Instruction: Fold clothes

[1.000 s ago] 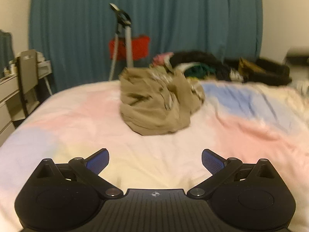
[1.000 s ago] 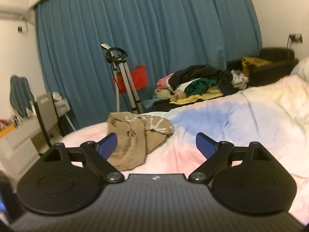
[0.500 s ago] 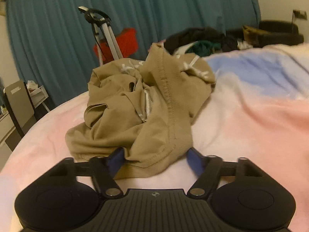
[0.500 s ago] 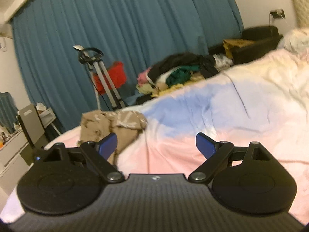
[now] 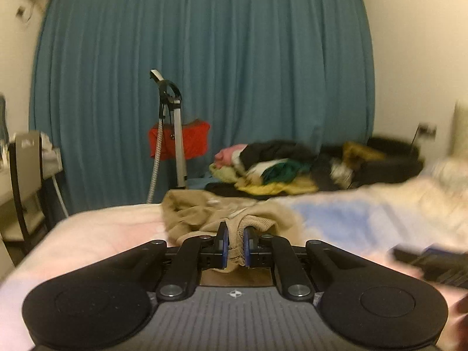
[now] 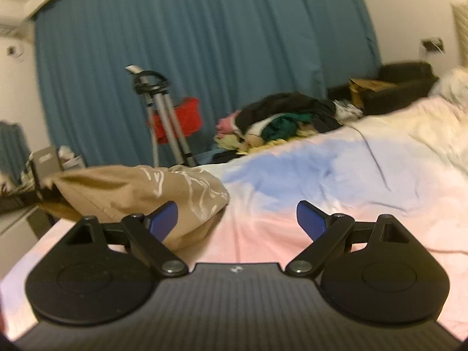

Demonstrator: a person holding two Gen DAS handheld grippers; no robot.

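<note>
At lower centre of the left view, left gripper (image 5: 234, 244) fingers are closing on the tan garment's (image 5: 204, 213) ribbed hem, lying on the bed (image 6: 321, 175); right gripper (image 6: 237, 219) is gaping wide, holding nothing.

Crumpled tan garment (image 5: 204, 213) on the bed, one ribbed edge pinched and raised.

The garment is a khaki-beige knit piece bunched into a loose heap near the foot corner of the pastel pink, blue and cream bedcover (image 6: 321, 175). It is unfolded, creased all over, with pale whitish markings (image 6: 187, 184) showing across its upper folds. A ribbed hem or cuff (image 5: 234, 234) is drawn up out of the heap and gathered into a narrow bunch, while the rest of the cloth trails down behind it onto the cover.
</note>
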